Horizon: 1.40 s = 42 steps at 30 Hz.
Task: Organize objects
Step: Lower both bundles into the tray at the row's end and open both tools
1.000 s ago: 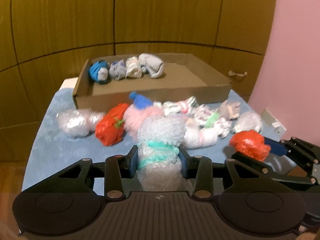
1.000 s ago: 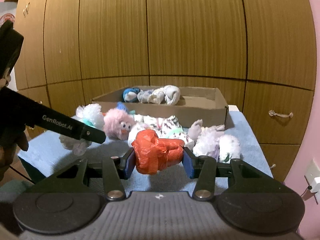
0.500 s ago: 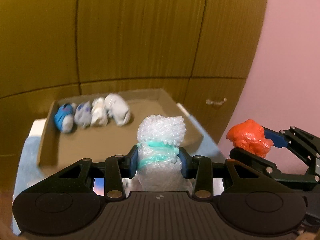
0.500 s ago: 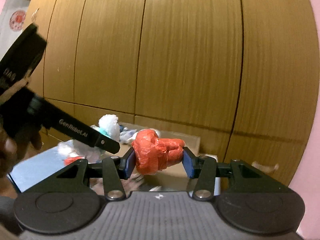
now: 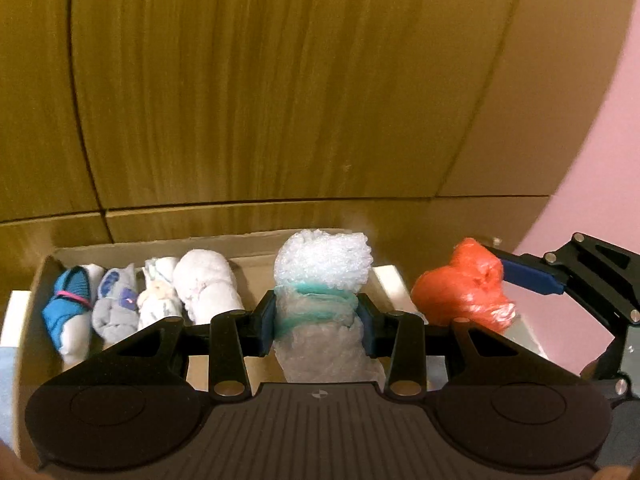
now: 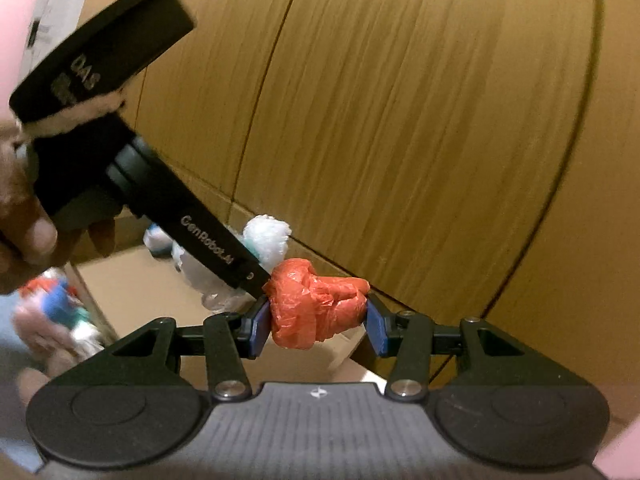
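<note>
Two bundles held over the cardboard box [image 5: 256,276]

Left gripper [image 5: 316,320] pinches bubble-wrap roll [image 5: 324,272]; right gripper [image 6: 316,320] pinches orange bag [image 6: 316,304]; four sock rolls [image 5: 140,300] lie inside.

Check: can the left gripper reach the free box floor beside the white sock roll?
Probably yes. The left gripper, shut on the bubble-wrap bundle, hangs over the cardboard box; nothing blocks the bare floor right of the white sock roll.

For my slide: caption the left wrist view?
Left gripper carries a bubble-wrap bundle over the cardboard box.
</note>
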### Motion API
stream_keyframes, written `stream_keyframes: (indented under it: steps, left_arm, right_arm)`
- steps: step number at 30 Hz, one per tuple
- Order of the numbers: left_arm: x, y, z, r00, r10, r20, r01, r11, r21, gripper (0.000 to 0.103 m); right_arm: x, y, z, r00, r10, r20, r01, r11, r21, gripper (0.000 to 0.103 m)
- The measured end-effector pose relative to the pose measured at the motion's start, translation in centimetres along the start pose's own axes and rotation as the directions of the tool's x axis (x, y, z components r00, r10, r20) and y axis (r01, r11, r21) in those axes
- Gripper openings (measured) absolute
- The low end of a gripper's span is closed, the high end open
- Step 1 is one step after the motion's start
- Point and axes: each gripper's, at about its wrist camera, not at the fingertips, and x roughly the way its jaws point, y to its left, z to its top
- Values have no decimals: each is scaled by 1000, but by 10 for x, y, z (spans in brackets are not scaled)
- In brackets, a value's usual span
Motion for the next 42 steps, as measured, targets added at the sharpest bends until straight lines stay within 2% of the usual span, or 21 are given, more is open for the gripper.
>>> stream_keyframes:
  steps: [8,12,18,29,32,34,42]
  left_arm:
    - [66,21,11,995,38,-87,-41,999,-24,47]
    - [88,31,14,993,37,-111,-42,998,-43,47]
    - [104,32,19,993,51,-110,-53,998,-19,47]
    - [118,35,19,990,81,-115,-81,997,6,50]
    - [117,36,19,990,76,-118,-76,997,4,57]
    - [115,37,19,992,54,-115,-55,998,-6,70]
    - [98,30,17,995,50,-90,-51,999,-14,74]
  right_arm:
    - [80,-20,-9,990,94,-103,-105,989,-106,45]
    - [112,-24,-11,983,109,-147,-128,983,-131,45]
    - [149,-29,-13,973,113,-199,-145,977,-155,45]
    - [172,-43,-15,964,113,-239,-153,976,-156,46]
    - [172,-48,-15,967,109,-229,-146,978,-151,52]
    - [171,-51,-15,970,105,-219,-141,978,-152,55]
    - [170,-62,-13,969,112,-220,-147,977,-151,55]
